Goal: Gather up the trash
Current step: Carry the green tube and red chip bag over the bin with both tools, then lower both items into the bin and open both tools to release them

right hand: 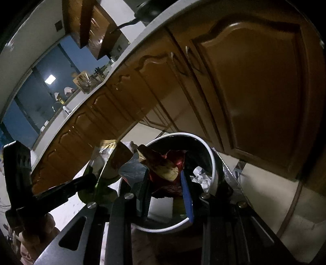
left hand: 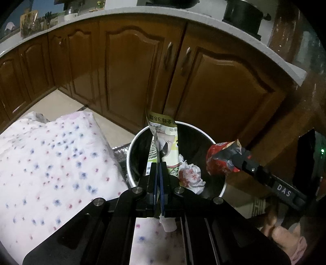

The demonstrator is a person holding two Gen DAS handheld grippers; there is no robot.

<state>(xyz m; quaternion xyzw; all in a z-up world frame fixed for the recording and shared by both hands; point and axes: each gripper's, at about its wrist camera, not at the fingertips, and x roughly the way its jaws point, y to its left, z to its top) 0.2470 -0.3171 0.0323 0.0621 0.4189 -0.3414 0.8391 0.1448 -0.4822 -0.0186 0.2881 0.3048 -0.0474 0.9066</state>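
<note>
My left gripper (left hand: 159,164) is shut on a flat yellow-green printed wrapper (left hand: 163,140), which stands up over the round bin (left hand: 216,142) with its white rim and black liner. A crumpled white paper with red print (left hand: 191,177) lies inside the bin. From the right, my right gripper (left hand: 235,161) is shut on a crumpled red snack bag (left hand: 218,161) above the bin's right rim. In the right wrist view the red bag (right hand: 169,169) sits between the right gripper's (right hand: 164,173) fingers over the bin (right hand: 213,163). To its left, the left gripper (right hand: 91,176) holds the wrapper (right hand: 111,161).
A white cushion with a blue and red flower print (left hand: 51,163) lies left of the bin. Brown wooden cabinet doors (left hand: 132,71) under a grey countertop (left hand: 203,18) stand close behind it. A person's hand (left hand: 285,234) grips the right tool. The pale floor (right hand: 264,183) shows right of the bin.
</note>
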